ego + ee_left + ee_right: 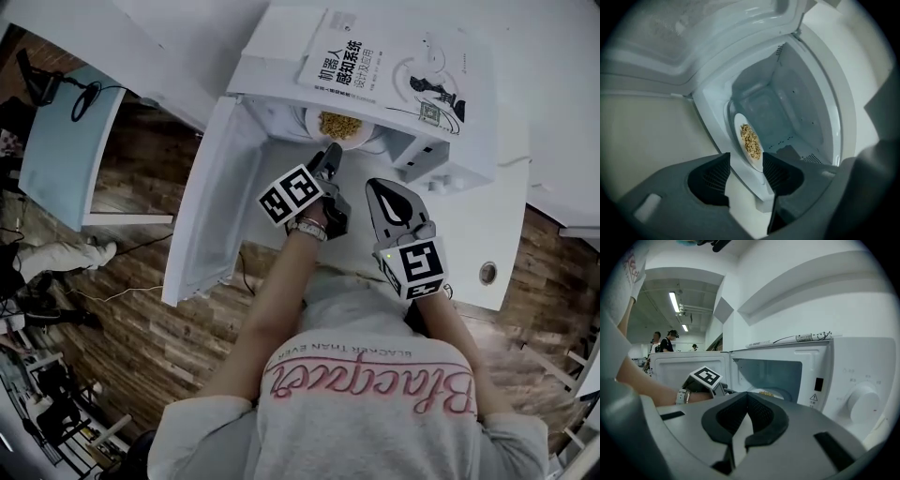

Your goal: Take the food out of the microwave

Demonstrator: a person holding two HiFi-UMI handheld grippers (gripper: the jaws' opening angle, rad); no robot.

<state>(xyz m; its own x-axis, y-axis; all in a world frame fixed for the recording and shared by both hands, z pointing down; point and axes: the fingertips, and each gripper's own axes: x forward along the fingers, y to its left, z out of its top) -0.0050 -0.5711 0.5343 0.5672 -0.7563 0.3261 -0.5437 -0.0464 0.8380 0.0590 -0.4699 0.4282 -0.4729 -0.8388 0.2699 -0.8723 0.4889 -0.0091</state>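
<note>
Now the left tongs [746, 163] stand moderately apart at the open microwave's [797, 108] mouth, clamping nothing. The plate of food [751, 142] sits inside, just beyond their tips. The right tongs [747, 396] hang outside, pressed together, empty.

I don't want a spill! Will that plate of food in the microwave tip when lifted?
The plate looks hard, so probably stiff. Pinched at one edge, it may tilt. The food looks loose, so it could slide off.

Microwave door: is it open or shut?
Open. The door is swung out to the left, and the plate of food shows inside the microwave.
</note>
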